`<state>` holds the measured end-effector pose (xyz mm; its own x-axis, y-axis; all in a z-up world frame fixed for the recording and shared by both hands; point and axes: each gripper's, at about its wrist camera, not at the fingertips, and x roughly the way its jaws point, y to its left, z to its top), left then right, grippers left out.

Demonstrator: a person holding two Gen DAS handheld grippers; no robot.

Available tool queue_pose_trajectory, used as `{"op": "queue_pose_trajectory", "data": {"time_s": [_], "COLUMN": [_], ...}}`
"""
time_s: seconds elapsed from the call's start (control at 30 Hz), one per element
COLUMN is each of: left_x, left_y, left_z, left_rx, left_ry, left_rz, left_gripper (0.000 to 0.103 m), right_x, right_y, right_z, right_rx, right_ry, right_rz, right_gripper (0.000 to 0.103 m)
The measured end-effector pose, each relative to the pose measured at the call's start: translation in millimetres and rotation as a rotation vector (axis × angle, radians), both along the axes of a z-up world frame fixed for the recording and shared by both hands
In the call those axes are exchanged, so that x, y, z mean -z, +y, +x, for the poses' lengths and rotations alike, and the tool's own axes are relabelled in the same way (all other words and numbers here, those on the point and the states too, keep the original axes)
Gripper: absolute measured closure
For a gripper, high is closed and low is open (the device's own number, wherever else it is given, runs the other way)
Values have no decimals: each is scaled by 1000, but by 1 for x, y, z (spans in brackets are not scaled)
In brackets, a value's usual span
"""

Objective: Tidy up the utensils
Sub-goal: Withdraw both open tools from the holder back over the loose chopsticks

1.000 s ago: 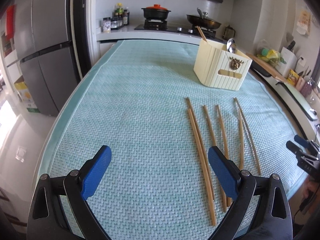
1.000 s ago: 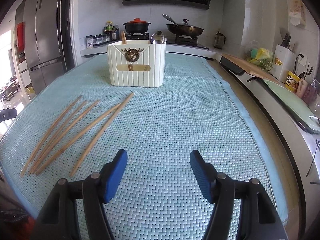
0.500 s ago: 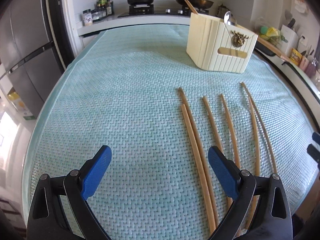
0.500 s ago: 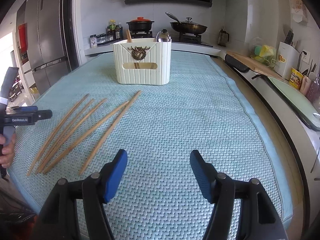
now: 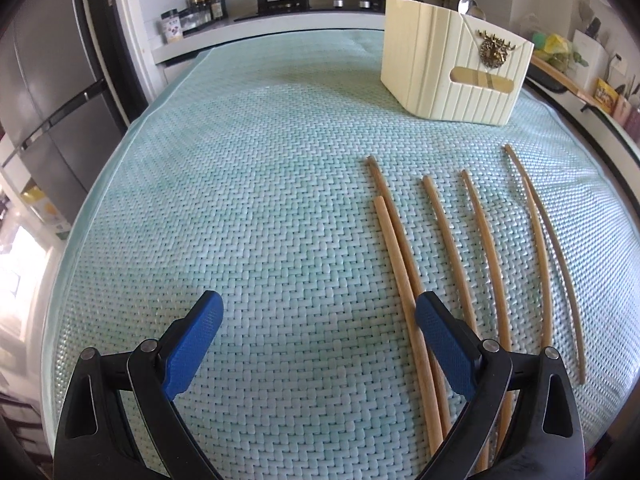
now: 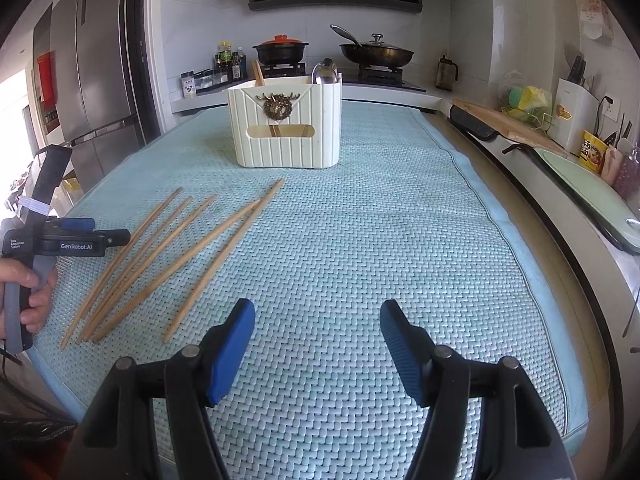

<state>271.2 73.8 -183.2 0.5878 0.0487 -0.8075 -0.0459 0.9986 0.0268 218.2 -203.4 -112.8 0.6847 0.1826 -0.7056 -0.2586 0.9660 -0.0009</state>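
Several wooden chopsticks (image 5: 448,236) lie side by side on the woven light-green mat (image 5: 260,184); they also show in the right wrist view (image 6: 188,248). A cream utensil holder (image 5: 452,68) with a brass deer emblem stands behind them, holding a chopstick and a metal spoon (image 6: 325,72); it also shows in the right wrist view (image 6: 286,124). My left gripper (image 5: 318,320) is open and empty, low over the mat, its right finger over the leftmost chopsticks' near ends. My right gripper (image 6: 316,320) is open and empty, right of the chopsticks.
The left hand-held gripper body (image 6: 60,240) shows at the left edge of the right wrist view. A stove with a red-lidded pot (image 6: 282,50) and a wok (image 6: 376,54) stands behind the table. A fridge (image 6: 92,92) stands at the left, a counter with a cutting board (image 6: 508,124) at the right.
My left gripper has moved forward and down toward the chopsticks, which now look closer. My right gripper has held nearly still, and the left gripper has come into its view.
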Motion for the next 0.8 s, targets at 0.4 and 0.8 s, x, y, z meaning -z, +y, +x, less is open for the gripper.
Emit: {"op": "queue_pose_trajectory", "data": {"time_s": [0.4, 0.8], "left_x": [-2, 7], "left_y": [5, 13], "left_z": [7, 12], "left_rx": [-14, -31], "left_ry": [14, 34], "left_rz": [-20, -27], "left_gripper": [6, 6], "right_x": [-4, 0], "right_y": [-1, 9], "right_z": [-4, 3], "right_rx": [0, -43], "right_ry": [-11, 17], "right_rz": [-6, -2], "right_gripper": [37, 37]}}
